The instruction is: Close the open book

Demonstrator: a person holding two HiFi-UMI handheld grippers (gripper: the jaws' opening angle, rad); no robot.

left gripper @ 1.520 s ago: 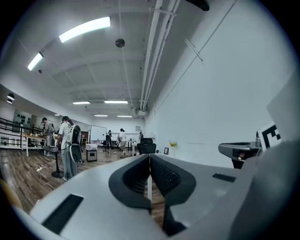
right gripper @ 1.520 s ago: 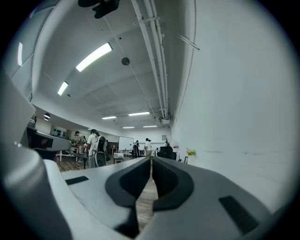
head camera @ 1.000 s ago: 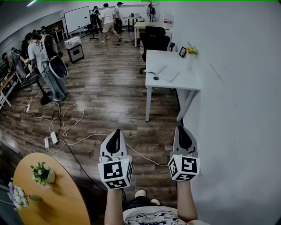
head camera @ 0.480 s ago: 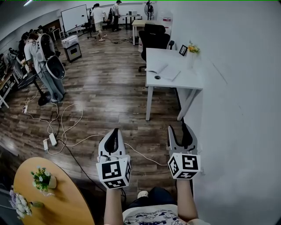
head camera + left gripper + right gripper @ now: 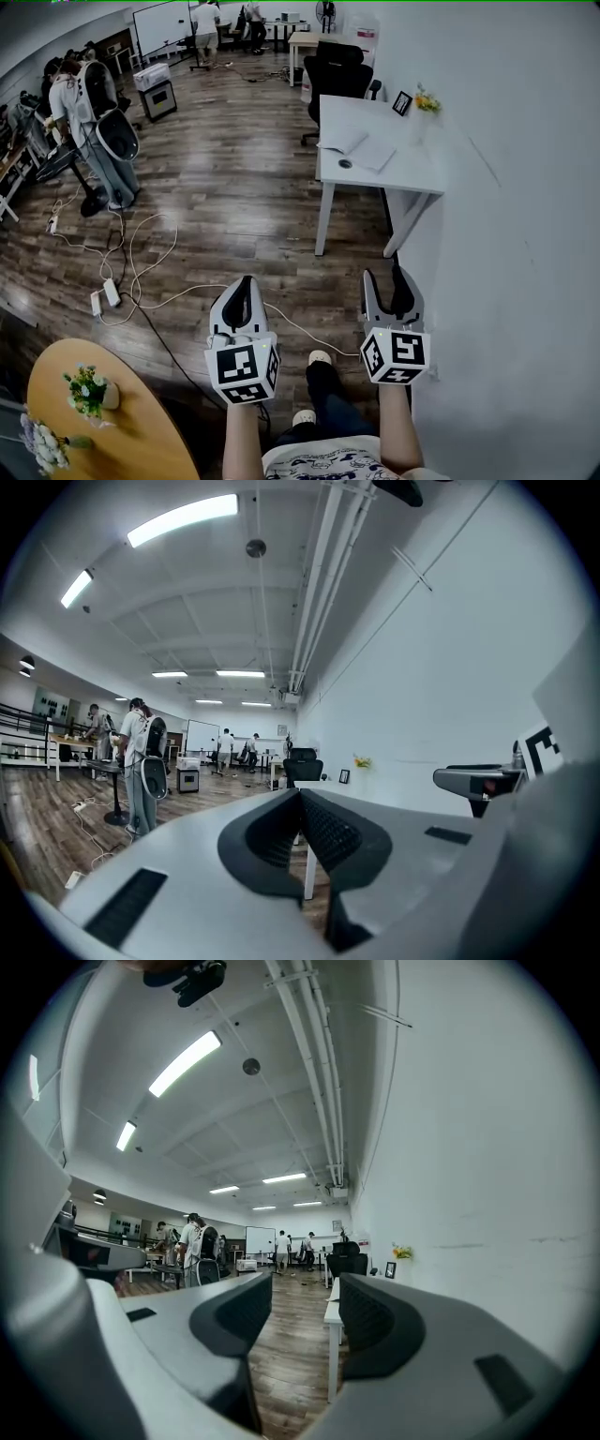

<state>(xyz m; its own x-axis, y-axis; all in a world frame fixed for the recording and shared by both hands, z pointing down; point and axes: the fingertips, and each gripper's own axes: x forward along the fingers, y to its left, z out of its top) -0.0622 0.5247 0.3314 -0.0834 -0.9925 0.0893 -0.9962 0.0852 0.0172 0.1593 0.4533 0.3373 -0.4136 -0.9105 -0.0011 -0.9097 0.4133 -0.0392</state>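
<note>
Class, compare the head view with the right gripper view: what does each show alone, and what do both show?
Head view only: the open book on the white desk, the round wooden table with flowers, and floor power strips. Right gripper view only: ceiling strip lights and pipes. Both: that desk, the black office chair and the wooden floor.

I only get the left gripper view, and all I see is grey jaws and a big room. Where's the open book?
Observer: The head view shows the open book lying on the white desk ahead, beside the wall.
Operator: Is it shut yet?
Observer: No, its pages lie spread open.
Operator: What's my other gripper like?
Observer: The right gripper has just been opening its jaws; they stand apart with nothing between them.
</note>
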